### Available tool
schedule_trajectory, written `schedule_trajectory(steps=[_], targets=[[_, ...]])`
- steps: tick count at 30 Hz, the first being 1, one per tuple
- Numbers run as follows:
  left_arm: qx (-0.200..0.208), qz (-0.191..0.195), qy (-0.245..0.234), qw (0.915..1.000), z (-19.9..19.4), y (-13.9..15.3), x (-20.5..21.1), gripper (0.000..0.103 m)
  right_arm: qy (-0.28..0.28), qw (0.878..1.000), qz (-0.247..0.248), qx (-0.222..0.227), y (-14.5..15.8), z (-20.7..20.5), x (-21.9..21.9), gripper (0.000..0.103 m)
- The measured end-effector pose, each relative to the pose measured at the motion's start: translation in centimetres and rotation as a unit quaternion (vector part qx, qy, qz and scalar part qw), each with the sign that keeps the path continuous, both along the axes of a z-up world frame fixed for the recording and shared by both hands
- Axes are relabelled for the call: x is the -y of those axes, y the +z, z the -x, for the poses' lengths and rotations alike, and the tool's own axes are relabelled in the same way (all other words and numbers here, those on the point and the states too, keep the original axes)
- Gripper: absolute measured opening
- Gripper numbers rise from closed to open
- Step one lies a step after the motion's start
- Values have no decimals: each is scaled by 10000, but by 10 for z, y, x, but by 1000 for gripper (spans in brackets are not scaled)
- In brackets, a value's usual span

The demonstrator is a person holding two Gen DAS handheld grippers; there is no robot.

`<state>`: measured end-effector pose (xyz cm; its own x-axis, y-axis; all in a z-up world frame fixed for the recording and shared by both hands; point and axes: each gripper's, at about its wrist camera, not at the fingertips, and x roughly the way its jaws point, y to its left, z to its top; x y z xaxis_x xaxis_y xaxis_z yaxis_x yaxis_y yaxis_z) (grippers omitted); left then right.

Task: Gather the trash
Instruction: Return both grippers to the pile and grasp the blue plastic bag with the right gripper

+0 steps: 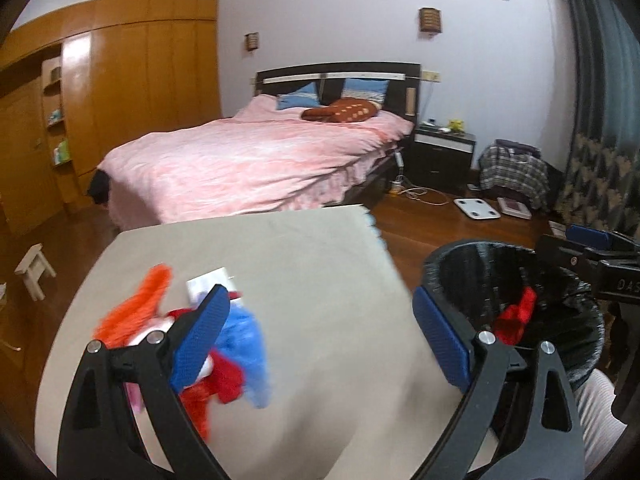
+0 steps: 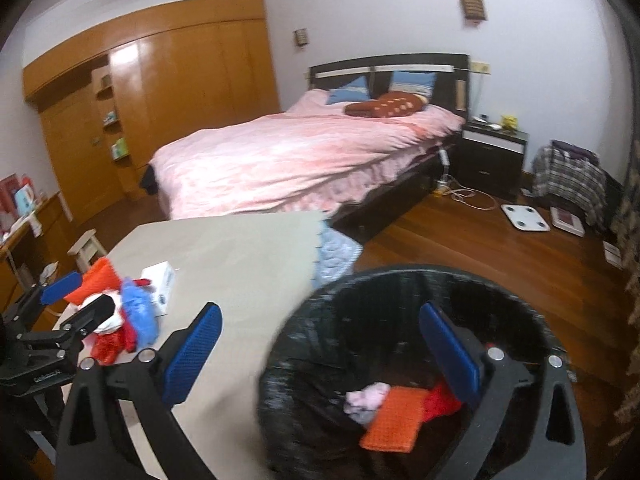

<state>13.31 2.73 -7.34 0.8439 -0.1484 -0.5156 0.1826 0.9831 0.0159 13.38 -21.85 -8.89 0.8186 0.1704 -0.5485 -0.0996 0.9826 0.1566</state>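
Observation:
A pile of trash (image 1: 224, 352), red, orange, blue and white scraps, lies on the grey table (image 1: 304, 280) at the left; it also shows in the right wrist view (image 2: 128, 316). My left gripper (image 1: 320, 340) is open and empty above the table, its left finger over the pile. A black-lined bin (image 2: 360, 320) stands right of the table and holds orange, red and pink scraps (image 2: 396, 412). My right gripper (image 2: 320, 352) is open and empty over the bin's near rim. The bin shows in the left wrist view (image 1: 472, 272) too.
A white box (image 2: 162, 280) lies on the table beside the pile. A pink bed (image 1: 256, 160) stands behind the table. A small stool (image 1: 34, 270) is on the wooden floor at left. A scale (image 1: 476, 208) and clothes lie at the far right.

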Motion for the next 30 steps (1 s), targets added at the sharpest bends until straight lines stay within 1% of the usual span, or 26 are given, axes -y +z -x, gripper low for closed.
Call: schedule_trajectory(steps=[8, 18, 25, 30], targets=[[-7, -200, 534, 9984, 7, -10, -54, 90, 566, 9984, 65, -4, -9, -13, -63, 97], [-134, -166, 1121, 9935, 8, -29, -110, 90, 987, 9950, 28, -140, -31, -39, -121, 96], [-254, -143, 1445, 9891, 9, -41, -144, 90, 1339, 9904, 44, -349, -55, -60, -171, 91], [-321, -119, 1616, 9863, 7, -48, -159, 90, 1518, 9871, 122, -499, -71, -74, -202, 89]])
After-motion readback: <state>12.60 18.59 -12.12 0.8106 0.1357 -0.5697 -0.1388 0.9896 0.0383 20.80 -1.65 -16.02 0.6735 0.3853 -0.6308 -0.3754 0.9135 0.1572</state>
